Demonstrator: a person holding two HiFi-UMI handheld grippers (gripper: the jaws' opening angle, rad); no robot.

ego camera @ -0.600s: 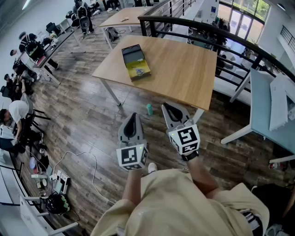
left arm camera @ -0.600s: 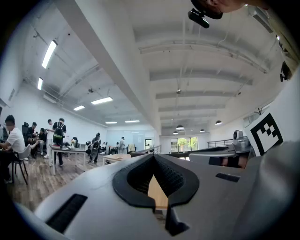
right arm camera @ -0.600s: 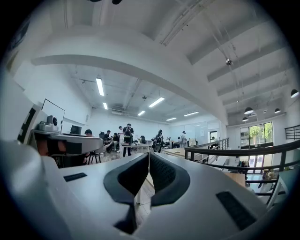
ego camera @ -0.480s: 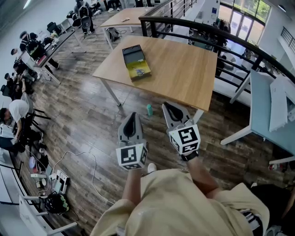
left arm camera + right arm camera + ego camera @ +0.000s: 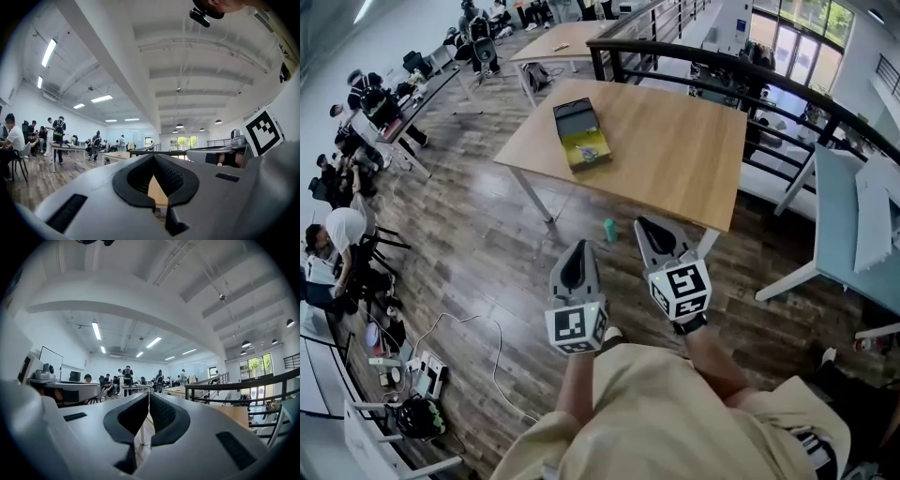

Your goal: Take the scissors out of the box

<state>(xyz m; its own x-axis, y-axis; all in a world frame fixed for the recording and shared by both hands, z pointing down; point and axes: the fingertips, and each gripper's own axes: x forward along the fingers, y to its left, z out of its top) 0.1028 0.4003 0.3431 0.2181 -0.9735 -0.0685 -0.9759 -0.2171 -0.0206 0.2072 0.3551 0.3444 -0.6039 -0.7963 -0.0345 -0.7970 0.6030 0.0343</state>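
Two pairs of jaws together, empty: left gripper (image 5: 577,247), right gripper (image 5: 643,223), black-and-white square markers (image 5: 576,324) on both.

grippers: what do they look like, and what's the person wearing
The left gripper and right gripper are light grey tapering shells with black ribbed pads. Each carries a white cube with black square markers. No cables show. The person wears a beige top.

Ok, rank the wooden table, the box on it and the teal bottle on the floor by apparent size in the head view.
Largest: wooden table
Middle: box
Smallest: teal bottle
The gaps are clear; no ties.
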